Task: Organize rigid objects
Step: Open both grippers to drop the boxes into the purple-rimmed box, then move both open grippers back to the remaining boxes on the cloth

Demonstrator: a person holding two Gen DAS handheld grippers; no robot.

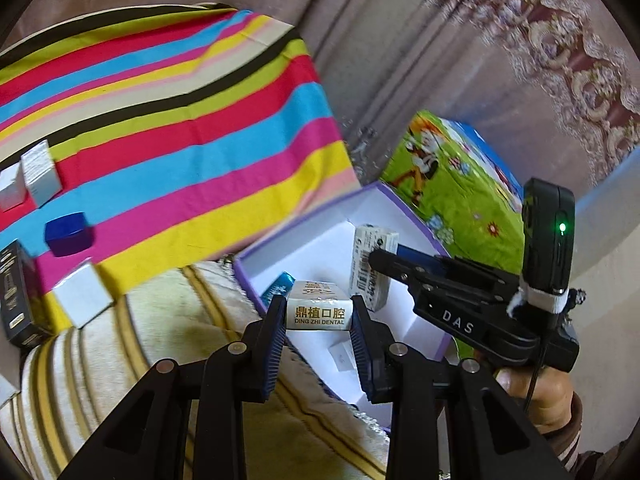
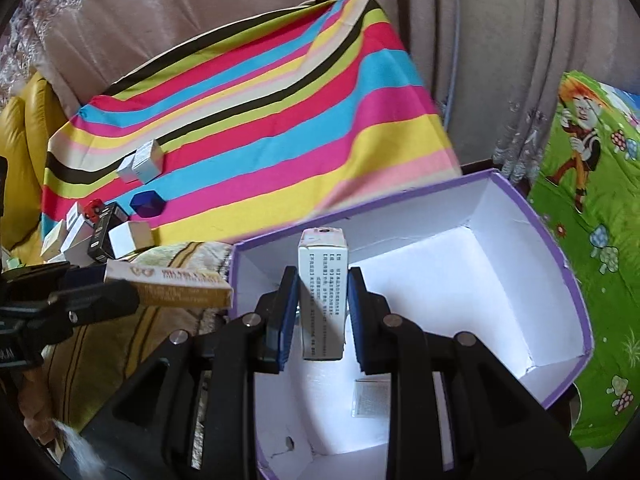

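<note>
While we hold both grippers over the purple-rimmed white cardboard box (image 2: 520, 240), our left gripper (image 1: 319, 316) is clamped on a small white and gold carton printed "DING ZHI DENTAL" (image 1: 319, 310), near the box's edge. Our right gripper (image 2: 322, 312) pinches a narrow white carton with printed text (image 2: 323, 292), upright above the box's white floor. Behind lies a rainbow-striped cloth (image 1: 180, 120) with a dark blue hexagonal box (image 1: 68, 234), further white cartons (image 1: 40, 172) and a black carton (image 1: 16, 292). A green cartoon-print sheet (image 2: 592, 220) lies beside the box.
</note>
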